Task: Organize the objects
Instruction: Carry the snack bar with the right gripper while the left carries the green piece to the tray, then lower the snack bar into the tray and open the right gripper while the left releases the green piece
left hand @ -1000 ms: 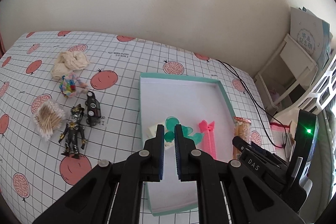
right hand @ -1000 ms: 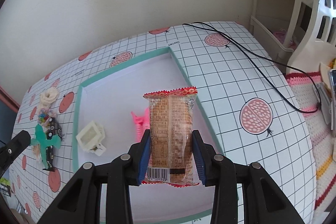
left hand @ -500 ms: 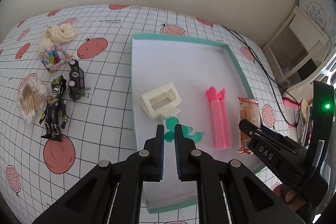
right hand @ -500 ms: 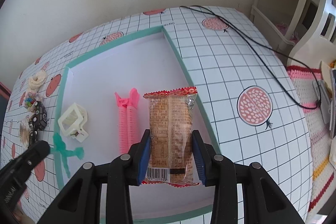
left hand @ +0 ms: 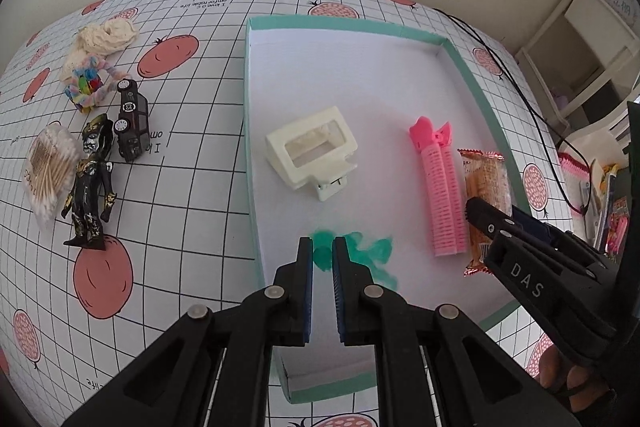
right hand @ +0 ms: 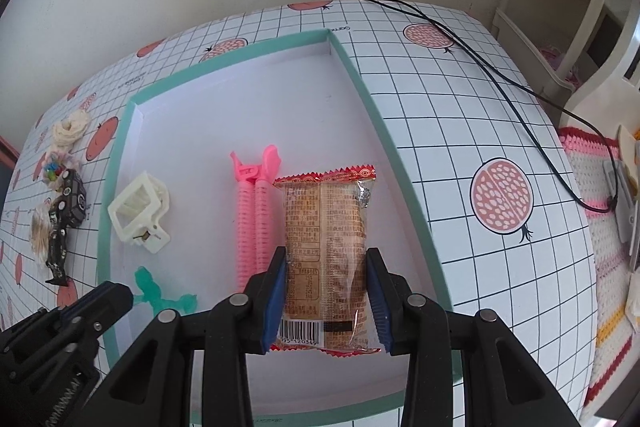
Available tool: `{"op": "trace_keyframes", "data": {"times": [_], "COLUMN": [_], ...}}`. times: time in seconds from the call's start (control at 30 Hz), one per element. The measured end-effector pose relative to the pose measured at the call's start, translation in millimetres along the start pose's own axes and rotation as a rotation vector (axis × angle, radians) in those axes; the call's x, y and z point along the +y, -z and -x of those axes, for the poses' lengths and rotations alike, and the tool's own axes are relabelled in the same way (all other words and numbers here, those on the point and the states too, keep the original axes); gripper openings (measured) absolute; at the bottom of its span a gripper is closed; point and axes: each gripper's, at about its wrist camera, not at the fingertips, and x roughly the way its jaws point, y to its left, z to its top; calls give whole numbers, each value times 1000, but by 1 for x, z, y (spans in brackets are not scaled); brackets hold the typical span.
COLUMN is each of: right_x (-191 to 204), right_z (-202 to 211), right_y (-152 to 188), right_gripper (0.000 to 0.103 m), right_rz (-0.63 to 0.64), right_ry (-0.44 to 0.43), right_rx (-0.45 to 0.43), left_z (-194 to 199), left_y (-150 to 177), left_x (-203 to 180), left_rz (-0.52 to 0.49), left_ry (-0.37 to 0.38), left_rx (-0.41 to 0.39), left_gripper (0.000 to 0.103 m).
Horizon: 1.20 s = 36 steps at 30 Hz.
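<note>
Left gripper (left hand: 322,251) points steeply down over the near-left part of a teal-rimmed white tray (left hand: 472,67), pads pressed nearly together on a thin green plastic figure (left hand: 360,255) whose limbs splay out onto the tray floor. Right gripper (right hand: 326,291) pinches a biscuit packet (right hand: 326,231) by its sides, held lengthwise above the tray's right half; barcode at the near end w/ digits partly readable as "120345", fine print on the back too small to read.

Just left of the packet lies a pink hair roller clip (right hand: 254,219), then a cream square claw clip (right hand: 138,211) further left, both inside the tray. Left-cam view shows "DAS" on the right gripper's arm.

Outside the tray, on a grid-pattern tablecloth (left hand: 192,187) w/ red fruit prints: black toy car (left hand: 132,119), black-and-gold action figure (left hand: 90,183), bag of cotton swabs (left hand: 50,171), multicolour pipe-cleaner ball (left hand: 86,89), cream scrunchie (left hand: 106,35). Cloth text reads "I love c… comfortable life", upside down. A black cable (right hand: 500,75) crosses the cloth's far right corner. White shelving (left hand: 580,67) stands beyond the table.
</note>
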Motion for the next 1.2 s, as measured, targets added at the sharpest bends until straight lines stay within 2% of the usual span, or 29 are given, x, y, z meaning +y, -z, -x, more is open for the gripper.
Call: {"op": "trace_keyframes", "data": {"times": [0.27, 0.6, 0.8, 1.0, 1.07, 1.13, 1.2], "right_x": [10, 9, 7, 6, 7, 9, 12], "right_z": [-1, 2, 6, 12, 12, 12, 13], "right_y": [0, -1, -2, -4, -4, -4, -3], "right_gripper": [41, 44, 47, 47, 47, 47, 49], "right_rz": [40, 22, 4, -15, -14, -5, 4], "right_ry": [11, -9, -15, -29, -36, -44, -53], "right_rx": [0, -14, -35, -63, -62, -63, -68], "left_z": [0, 6, 16, 24, 23, 21, 19], "left_y": [1, -1, -5, -11, -12, -12, -12], "left_x": [0, 8, 14, 24, 30, 36, 42], "left_rz": [4, 23, 48, 81, 104, 123, 144], "left_ry": [1, 0, 6, -21, -35, -59, -93], "left_rx": [3, -13, -59, -114, -119, -117, -111], "left_gripper": [9, 10, 10, 10, 13, 31, 41]}}
